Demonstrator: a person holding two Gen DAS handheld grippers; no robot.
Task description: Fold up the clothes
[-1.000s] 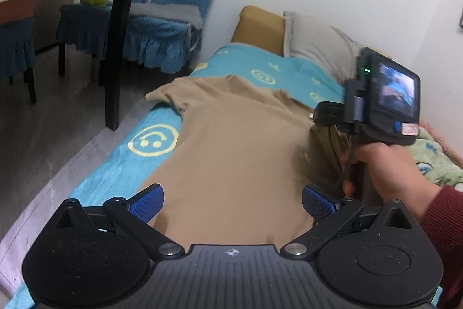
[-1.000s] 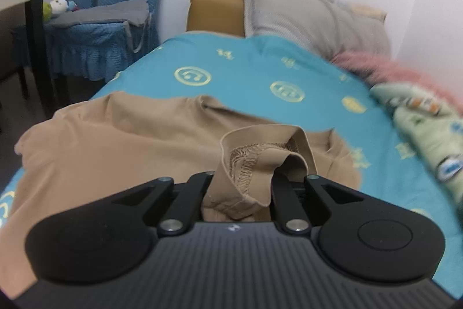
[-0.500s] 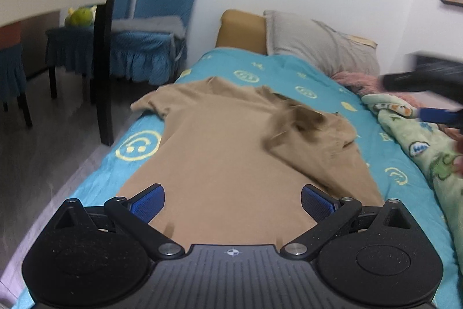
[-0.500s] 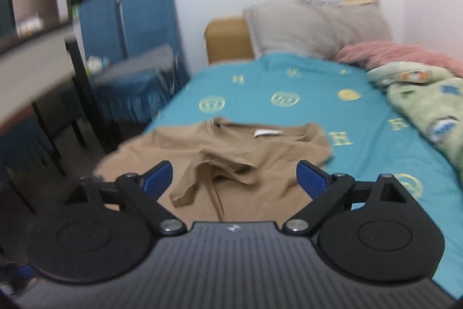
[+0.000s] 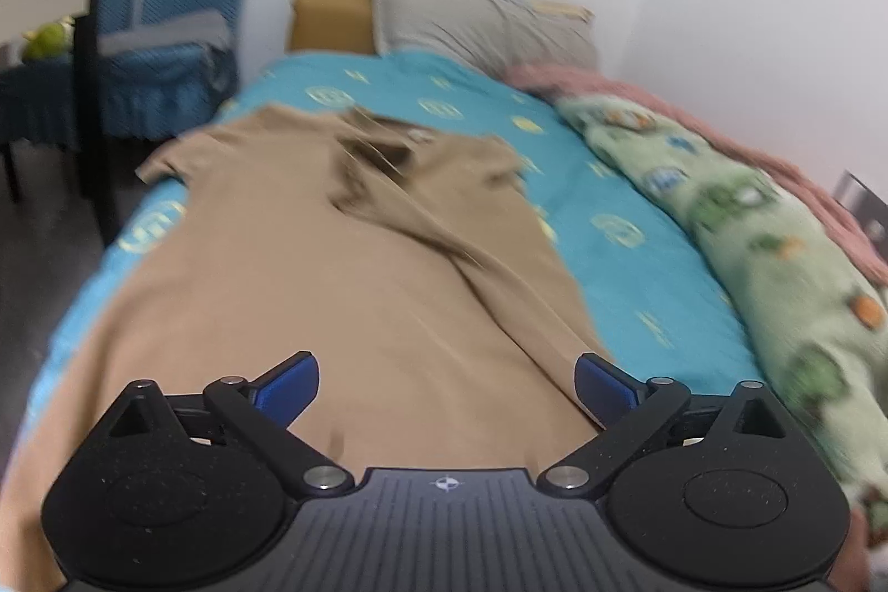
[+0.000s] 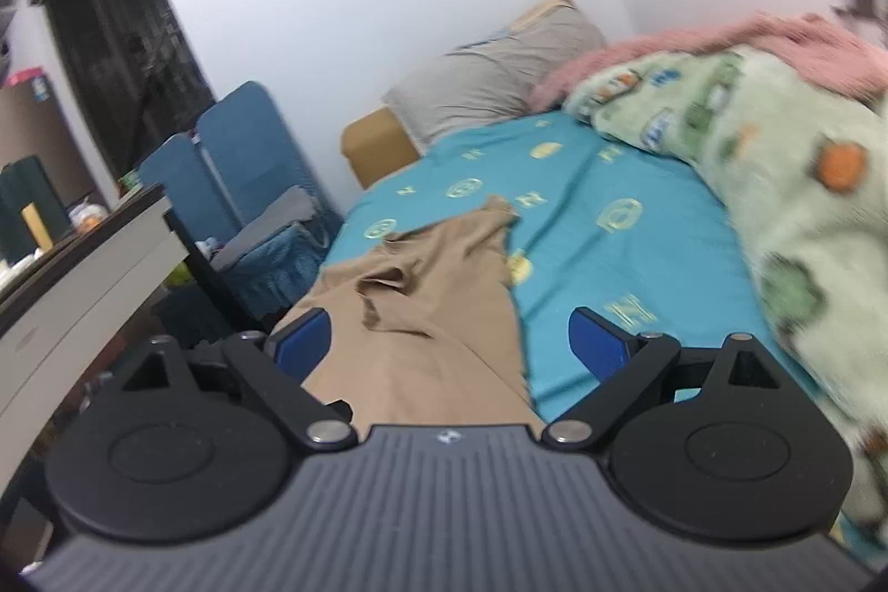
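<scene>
A tan T-shirt (image 5: 344, 270) lies spread on the teal bed sheet (image 5: 621, 226), collar toward the pillow, with its right sleeve folded inward over the chest. My left gripper (image 5: 447, 384) is open and empty above the shirt's hem end. The shirt also shows in the right wrist view (image 6: 438, 309), lower middle. My right gripper (image 6: 449, 342) is open and empty, held above the shirt's right edge and the sheet (image 6: 610, 237). Both views are motion-blurred.
A green patterned blanket (image 5: 777, 270) and a pink blanket (image 5: 694, 120) lie along the bed's right side. A grey pillow (image 5: 477, 15) sits at the head. Blue chairs (image 5: 166, 15) and a table (image 6: 72, 281) stand left of the bed.
My right gripper let go of the sleeve, opened, and pulled back and to the right. The sleeve now lies folded on the shirt. My left gripper rose and turned right.
</scene>
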